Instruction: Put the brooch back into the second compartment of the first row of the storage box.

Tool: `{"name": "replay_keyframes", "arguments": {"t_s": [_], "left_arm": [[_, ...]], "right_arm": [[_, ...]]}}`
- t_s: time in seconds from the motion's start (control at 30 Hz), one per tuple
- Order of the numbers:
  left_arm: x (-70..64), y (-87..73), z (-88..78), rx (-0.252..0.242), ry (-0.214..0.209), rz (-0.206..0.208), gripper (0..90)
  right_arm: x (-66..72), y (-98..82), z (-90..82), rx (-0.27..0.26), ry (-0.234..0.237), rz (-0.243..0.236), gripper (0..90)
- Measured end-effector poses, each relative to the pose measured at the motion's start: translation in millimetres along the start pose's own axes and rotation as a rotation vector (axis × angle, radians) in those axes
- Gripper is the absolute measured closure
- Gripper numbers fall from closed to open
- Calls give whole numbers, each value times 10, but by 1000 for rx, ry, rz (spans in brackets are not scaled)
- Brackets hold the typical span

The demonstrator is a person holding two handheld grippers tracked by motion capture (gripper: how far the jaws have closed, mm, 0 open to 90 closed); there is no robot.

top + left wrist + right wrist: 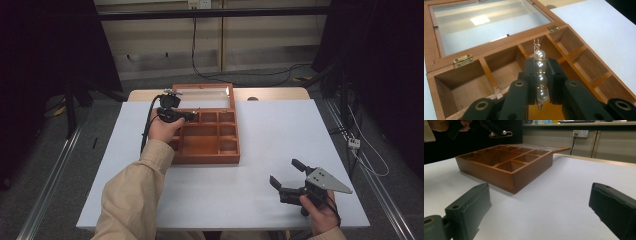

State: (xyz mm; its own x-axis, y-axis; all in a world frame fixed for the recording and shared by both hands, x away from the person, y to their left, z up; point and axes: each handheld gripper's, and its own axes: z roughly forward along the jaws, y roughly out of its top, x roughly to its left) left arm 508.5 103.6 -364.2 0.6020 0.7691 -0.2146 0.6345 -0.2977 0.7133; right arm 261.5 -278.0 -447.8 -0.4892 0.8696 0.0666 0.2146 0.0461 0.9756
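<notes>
Holding pearl clip pinched in my left tongs, above back row of wooden box, lid lying open behind. Right tongs idle, spread wide, low over bench, well apart from box. Step: carrying clip to compartment. Next, I judge: lower into one cell, then release.

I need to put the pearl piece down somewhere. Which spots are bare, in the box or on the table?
Every compartment of the wooden box looks bare. The white table is free between box and right gripper, and along its left edge. Crowded only where the left gripper holds the pearl piece over the back row.
</notes>
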Motion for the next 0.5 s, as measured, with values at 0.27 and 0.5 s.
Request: {"name": "replay_keyframes", "arguments": {"t_s": [0.27, 0.5], "left_arm": [[53, -3, 66, 4, 13, -7, 800], [93, -14, 149, 9, 24, -2, 800]], "right_arm": [[6, 3, 0, -3, 1, 7, 33], [0, 1, 0, -3, 2, 5, 33]]}}
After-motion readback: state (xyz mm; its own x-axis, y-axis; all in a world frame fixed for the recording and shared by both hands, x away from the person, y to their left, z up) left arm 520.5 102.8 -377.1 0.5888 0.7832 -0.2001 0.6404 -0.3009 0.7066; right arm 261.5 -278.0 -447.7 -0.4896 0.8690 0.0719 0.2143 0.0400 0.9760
